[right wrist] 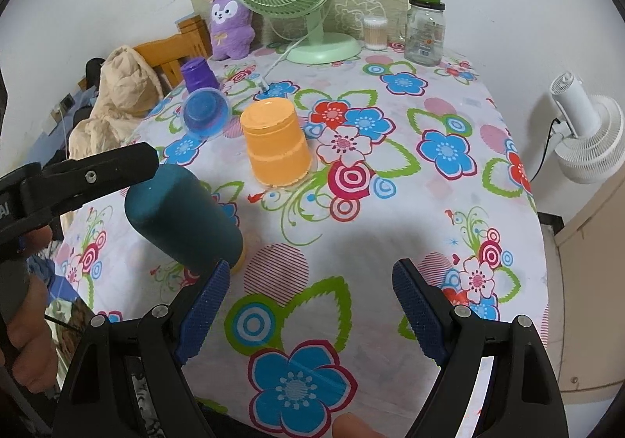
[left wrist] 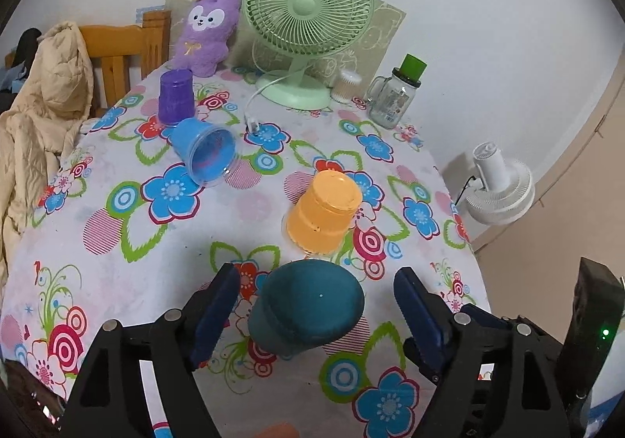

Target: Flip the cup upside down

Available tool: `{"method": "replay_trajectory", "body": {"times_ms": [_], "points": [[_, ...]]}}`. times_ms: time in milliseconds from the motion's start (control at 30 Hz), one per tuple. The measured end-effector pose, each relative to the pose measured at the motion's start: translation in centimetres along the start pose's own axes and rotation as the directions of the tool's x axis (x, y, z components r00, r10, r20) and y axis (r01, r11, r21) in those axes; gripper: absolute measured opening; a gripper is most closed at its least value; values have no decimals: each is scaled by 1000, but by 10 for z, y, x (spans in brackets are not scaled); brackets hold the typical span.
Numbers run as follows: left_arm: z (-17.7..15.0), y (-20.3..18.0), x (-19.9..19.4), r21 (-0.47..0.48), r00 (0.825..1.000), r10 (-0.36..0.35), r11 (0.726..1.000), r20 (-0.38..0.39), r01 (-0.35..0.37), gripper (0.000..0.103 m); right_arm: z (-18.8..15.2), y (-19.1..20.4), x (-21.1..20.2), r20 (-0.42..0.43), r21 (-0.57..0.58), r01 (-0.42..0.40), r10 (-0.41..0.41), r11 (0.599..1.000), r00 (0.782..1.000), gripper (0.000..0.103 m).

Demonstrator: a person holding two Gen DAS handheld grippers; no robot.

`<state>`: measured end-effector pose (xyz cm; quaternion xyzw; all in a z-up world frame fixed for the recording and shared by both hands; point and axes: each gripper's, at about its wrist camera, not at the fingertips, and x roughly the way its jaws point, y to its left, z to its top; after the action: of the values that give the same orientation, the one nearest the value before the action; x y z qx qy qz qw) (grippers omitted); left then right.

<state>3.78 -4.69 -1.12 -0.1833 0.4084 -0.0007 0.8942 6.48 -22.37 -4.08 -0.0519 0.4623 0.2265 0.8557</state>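
A dark teal cup (left wrist: 306, 307) stands upside down on the flowered tablecloth (left wrist: 129, 281), between the open fingers of my left gripper (left wrist: 316, 305), which do not touch it. It also shows in the right wrist view (right wrist: 183, 219), beside the left gripper's finger. An orange cup (left wrist: 324, 213) stands upside down behind it. A blue cup (left wrist: 205, 152) lies on its side. A purple cup (left wrist: 175, 96) stands upside down at the back left. My right gripper (right wrist: 310, 295) is open and empty over the tablecloth (right wrist: 449, 203).
A green fan (left wrist: 306, 20), a purple plush (left wrist: 207, 31), a jar of cotton swabs (left wrist: 345, 86) and a glass jar with a green lid (left wrist: 394, 94) stand at the back. A chair with a beige coat (left wrist: 47, 94) is left. A white fan (left wrist: 498, 188) is right.
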Motion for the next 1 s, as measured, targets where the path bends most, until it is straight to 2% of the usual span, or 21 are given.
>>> {"method": "replay_trajectory", "body": {"times_ms": [333, 500, 667, 867, 1000], "points": [[-3, 3, -12, 19, 1000, -8, 1000, 30, 7, 87, 3, 5, -1, 14, 3, 12, -13, 1000, 1000, 87], [-7, 8, -22, 36, 995, 30, 999, 91, -33, 91, 8, 10, -5, 35, 0, 28, -28, 1000, 999, 87], [-8, 19, -29, 28, 993, 41, 999, 113, -45, 91, 11, 17, -11, 59, -5, 45, -44, 999, 997, 91], [-9, 33, -43, 15, 984, 71, 997, 161, -75, 91, 19, 32, -21, 110, -32, 56, -52, 998, 993, 91], [-10, 39, -50, 21, 979, 83, 996, 186, -88, 92, 23, 44, -29, 163, -53, 59, -50, 997, 985, 97]]}}
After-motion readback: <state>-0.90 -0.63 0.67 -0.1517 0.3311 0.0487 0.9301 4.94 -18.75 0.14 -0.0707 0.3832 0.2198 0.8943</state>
